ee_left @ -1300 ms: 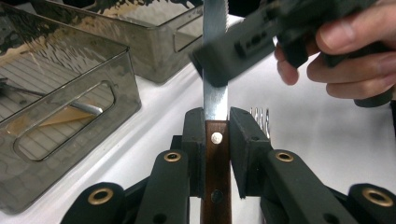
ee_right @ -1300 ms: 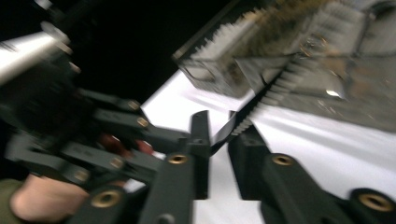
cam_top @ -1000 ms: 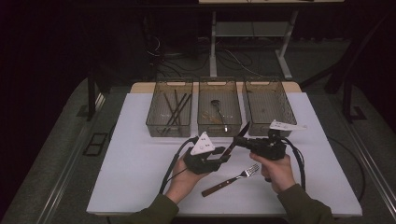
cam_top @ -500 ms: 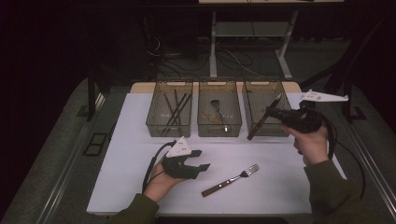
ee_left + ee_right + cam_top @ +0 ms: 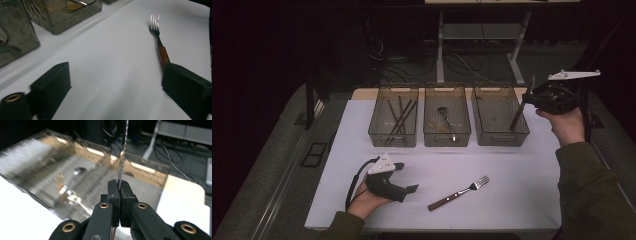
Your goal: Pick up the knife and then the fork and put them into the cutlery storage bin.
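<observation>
The right gripper is clenched on a knife — blade pinched between the pads, handle dangling over the right-hand bin. The left gripper has just been opening, nothing between its jaws — the fork lies just beside it on the table.

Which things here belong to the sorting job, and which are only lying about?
In the job:
- knife in right hand-held gripper
- fork
- right bin
- left hand-held gripper, open

Lying about:
- floor cables
- stand legs
</observation>
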{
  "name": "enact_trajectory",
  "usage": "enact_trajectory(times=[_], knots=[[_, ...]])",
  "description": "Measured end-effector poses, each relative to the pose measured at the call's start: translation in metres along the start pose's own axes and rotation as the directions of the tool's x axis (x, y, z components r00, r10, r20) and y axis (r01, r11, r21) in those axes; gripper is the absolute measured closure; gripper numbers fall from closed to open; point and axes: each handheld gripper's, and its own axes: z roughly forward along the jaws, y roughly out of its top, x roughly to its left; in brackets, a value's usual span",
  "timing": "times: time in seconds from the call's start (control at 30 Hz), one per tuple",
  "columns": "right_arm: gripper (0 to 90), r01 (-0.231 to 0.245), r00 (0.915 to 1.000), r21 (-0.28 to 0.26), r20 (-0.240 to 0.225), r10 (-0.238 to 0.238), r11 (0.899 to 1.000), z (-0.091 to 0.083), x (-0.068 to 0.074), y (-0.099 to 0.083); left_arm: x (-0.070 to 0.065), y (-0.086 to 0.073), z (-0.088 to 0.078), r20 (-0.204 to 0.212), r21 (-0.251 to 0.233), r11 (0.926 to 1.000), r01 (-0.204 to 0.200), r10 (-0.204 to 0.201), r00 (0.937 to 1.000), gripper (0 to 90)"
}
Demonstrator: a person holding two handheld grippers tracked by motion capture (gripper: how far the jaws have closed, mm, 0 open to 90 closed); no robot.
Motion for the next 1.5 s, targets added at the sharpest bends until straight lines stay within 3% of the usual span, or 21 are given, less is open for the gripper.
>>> enact_trajectory(times=[0.07,0.2,0.4,0.6,0.7,0.8,0.9,1.07,1.27,1.5], knots=[[89.2,-0.006,0.9998,0.039,0.019,0.006,0.999,0.009,-0.007,-0.002,0.0,-0.002,0.0,-0.001,0.012,0.9999,0.005,-0.005,1.0,0.9],[89.2,0.002,0.9992,0.139,0.038,-0.008,0.99,0.027,-0.016,-0.007,0.002,-0.003,0.001,-0.011,0.01,0.9999,0.011,-0.011,0.9999,0.0],[89.2,0.016,0.9979,0.271,0.056,-0.032,0.962,0.058,-0.024,-0.017,0.003,-0.003,0.003,-0.004,0.015,0.9998,0.009,-0.009,0.9999,0.0],[85.7,-0.012,0.9988,0.206,0.048,0.002,0.978,0.083,-0.02,-0.027,0.002,-0.002,0.003,-0.005,0.016,0.9999,0.003,-0.003,1.0,0.0],[63.9,-0.01,0.9972,0.232,0.074,-0.008,0.973,0.1,-0.016,-0.039,0.001,-0.002,0.003,-0.004,0.018,0.9998,0.001,-0.001,1.0,0.0],[52.5,-0.04,0.9984,0.203,0.047,0.031,0.978,0.103,-0.015,-0.047,0.001,-0.002,0.003,-0.006,0.022,0.9998,-0.003,0.003,1.0,0.0],[43.4,-0.058,0.9983,0.155,-0.002,0.059,0.986,0.098,-0.013,-0.052,0.001,-0.001,0.004,-0.011,0.026,0.9997,0.0,0.0,0.9999,0.2],[31.1,-0.053,0.9974,0.073,-0.046,0.056,0.996,0.082,-0.003,-0.06,-0.001,0.002,0.006,-0.018,0.04,0.9991,-0.012,0.012,0.9998,1.4],[20.8,-0.056,0.996,-0.004,-0.071,0.056,0.998,0.06,0.014,-0.075,-0.005,0.007,0.01,-0.011,0.05,0.9987,-0.011,0.012,0.9999,6.0],[16.6,-0.021,0.997,-0.033,-0.075,0.019,0.999,0.041,0.04,-0.1,-0.015,0.019,0.021,0.017,0.067,0.9977,-0.016,0.015,0.9998,18.4]])
